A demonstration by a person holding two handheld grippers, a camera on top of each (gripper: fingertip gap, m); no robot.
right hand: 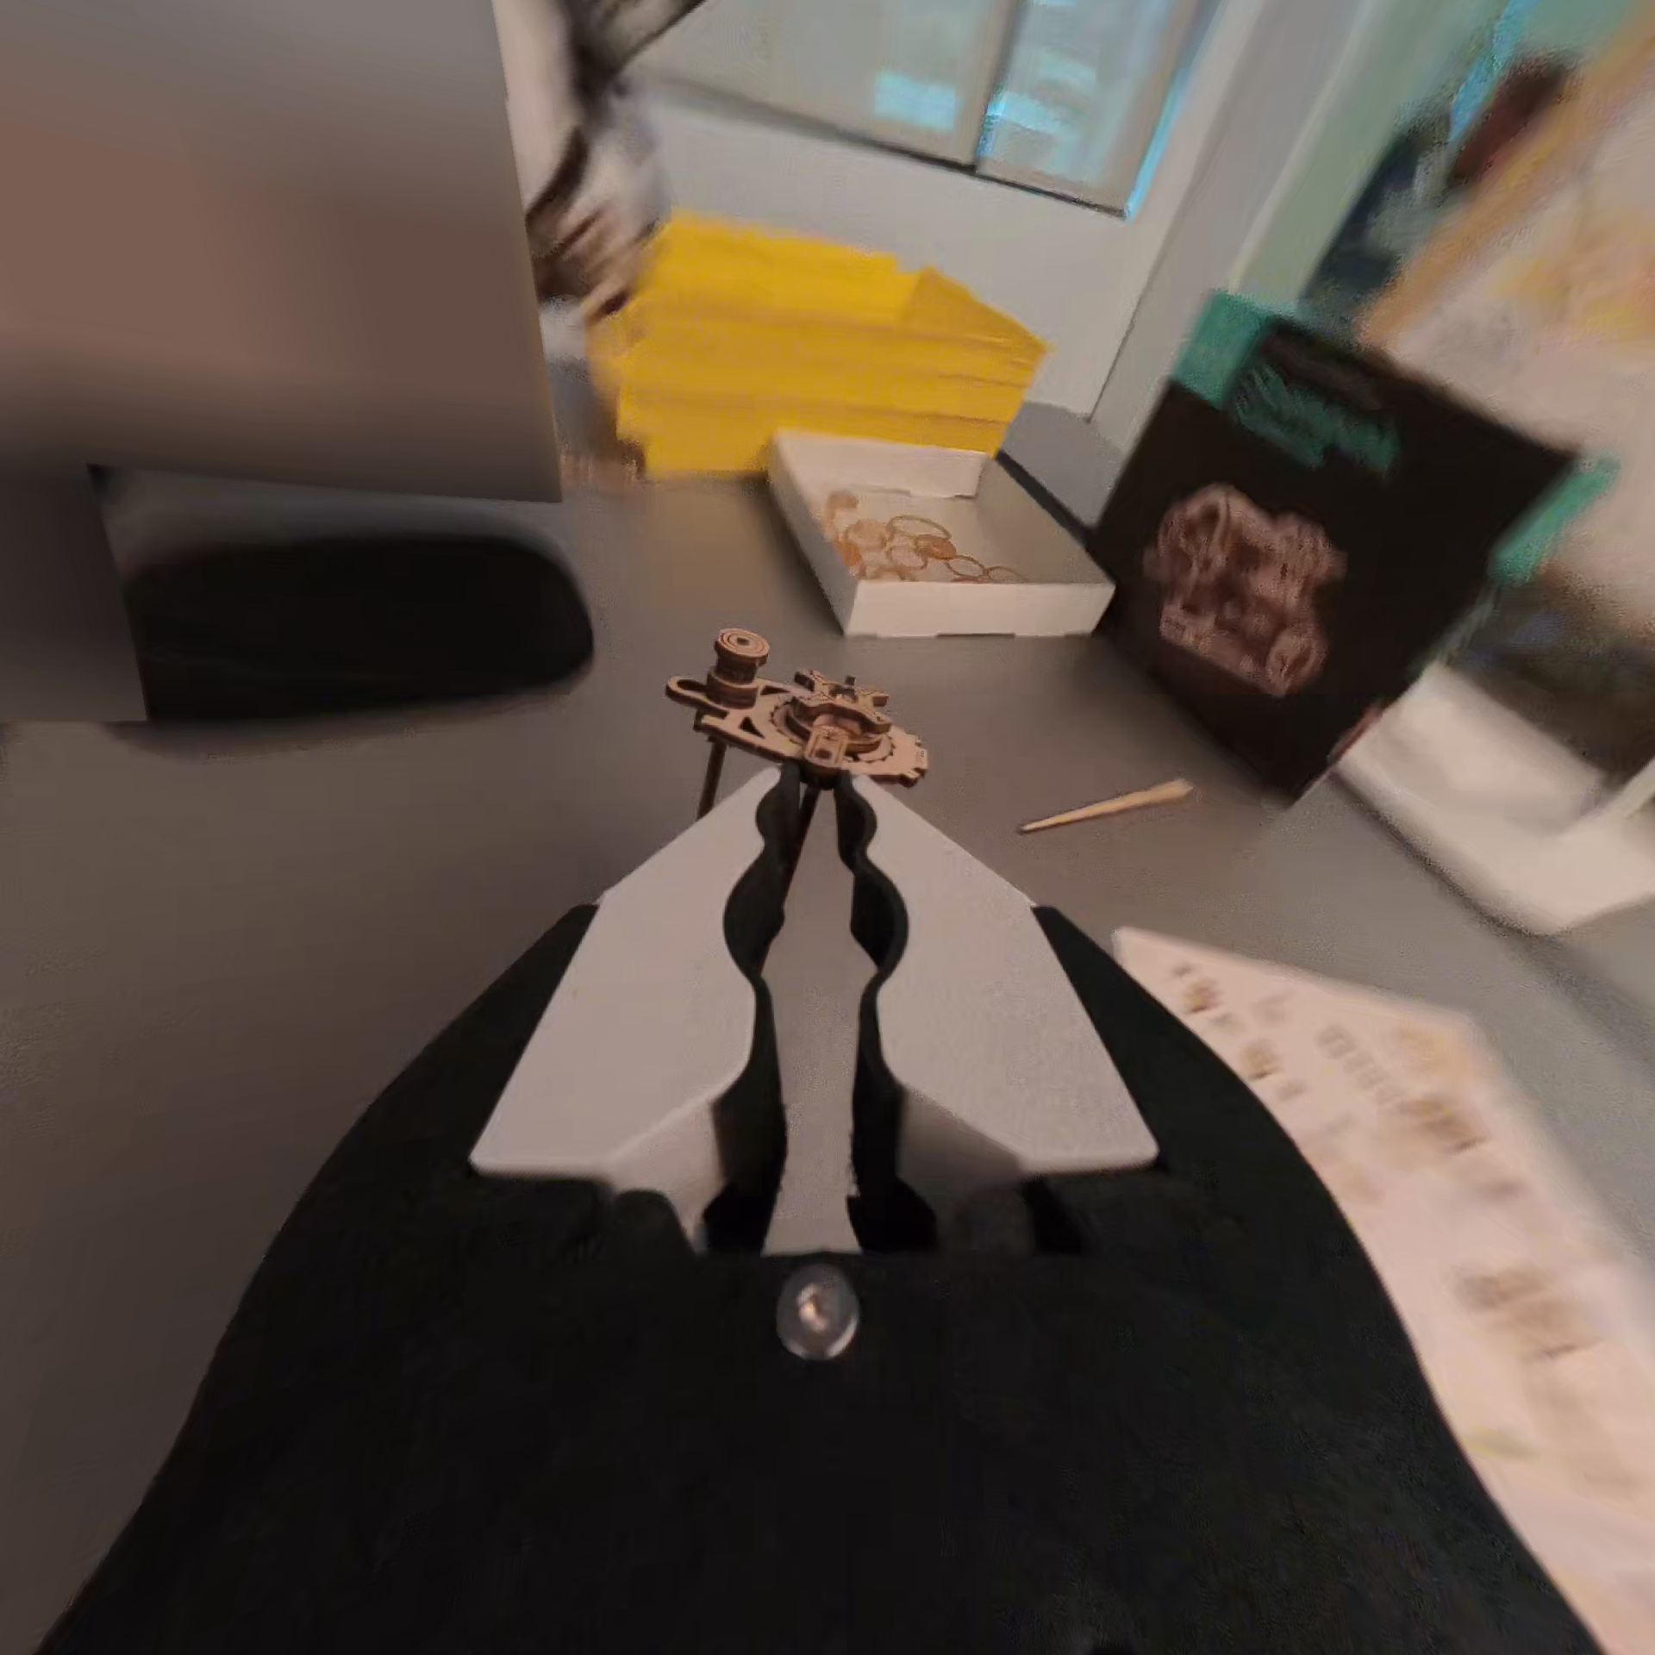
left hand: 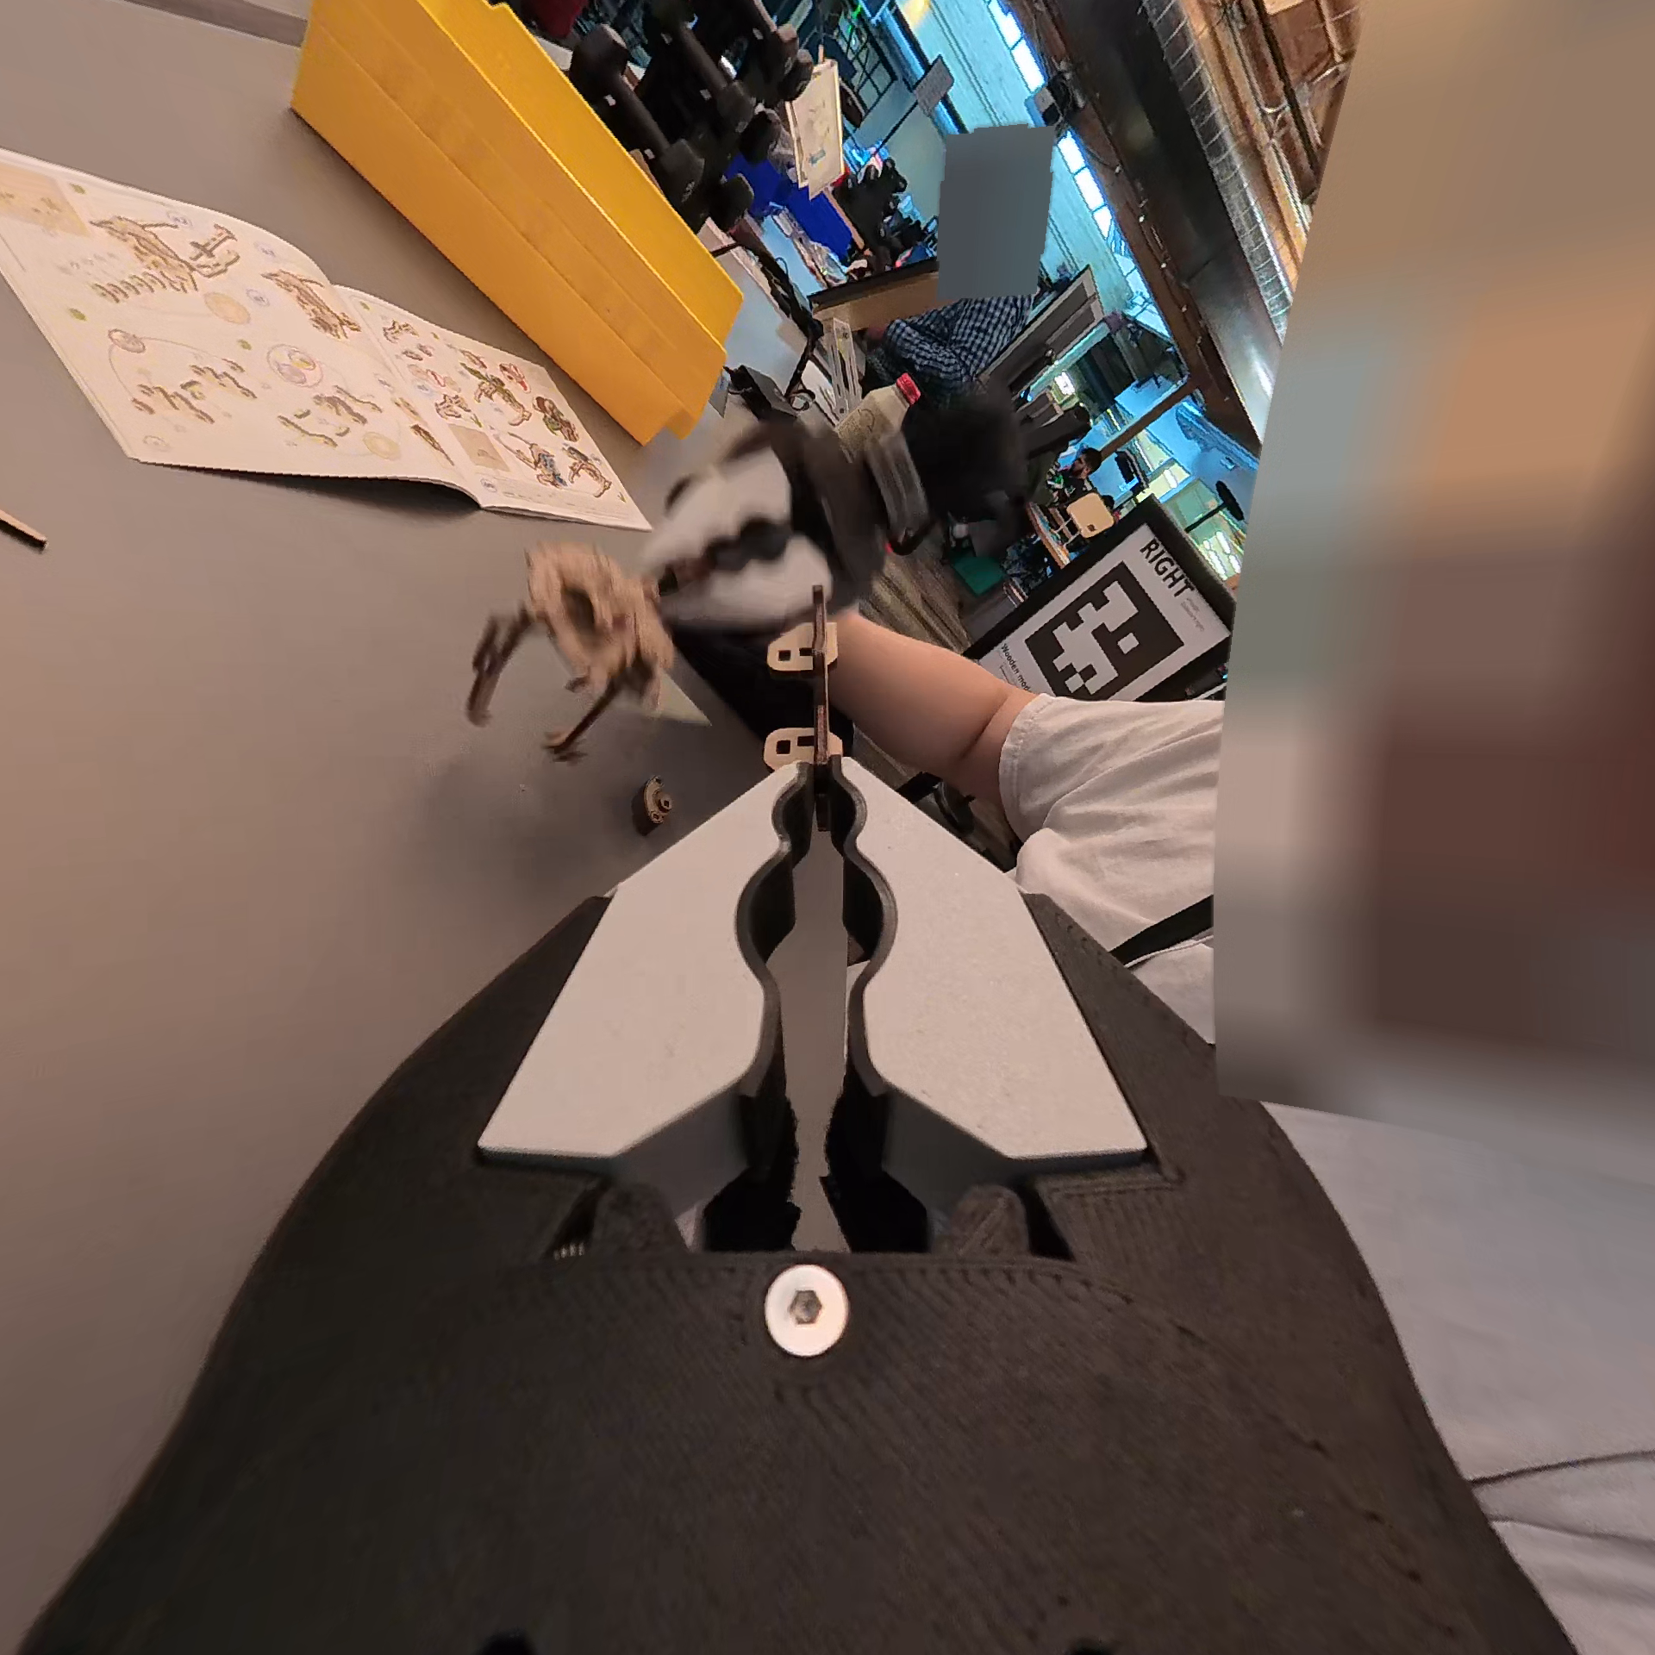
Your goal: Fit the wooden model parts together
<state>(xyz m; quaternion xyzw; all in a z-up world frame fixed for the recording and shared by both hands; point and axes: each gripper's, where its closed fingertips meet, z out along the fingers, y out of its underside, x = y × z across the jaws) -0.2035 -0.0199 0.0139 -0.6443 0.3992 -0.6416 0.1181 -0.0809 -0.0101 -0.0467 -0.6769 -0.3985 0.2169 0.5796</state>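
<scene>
In the left wrist view my left gripper (left hand: 819, 788) is shut on a thin flat wooden part (left hand: 817, 681), seen edge-on and standing up from the fingertips above the grey table (left hand: 269, 851). Beyond it the right gripper (left hand: 743, 546) shows blurred, holding a wooden model assembly (left hand: 587, 627) with thin legs. In the right wrist view my right gripper (right hand: 806, 788) is shut on that assembly (right hand: 797, 725), a gear-like plate with a small spool on top, held above the table.
An open instruction booklet (left hand: 295, 358) lies on the table's left, also in the right wrist view (right hand: 1343, 1164). Yellow bins (left hand: 519, 197) stand behind. A small round wooden piece (left hand: 654, 803) lies on the table. A white tray of parts (right hand: 940, 546), a dark box (right hand: 1299, 555) and a wooden stick (right hand: 1110, 806) lie ahead. The tips of one gripper are about 15 centimetres away from the tips of the other.
</scene>
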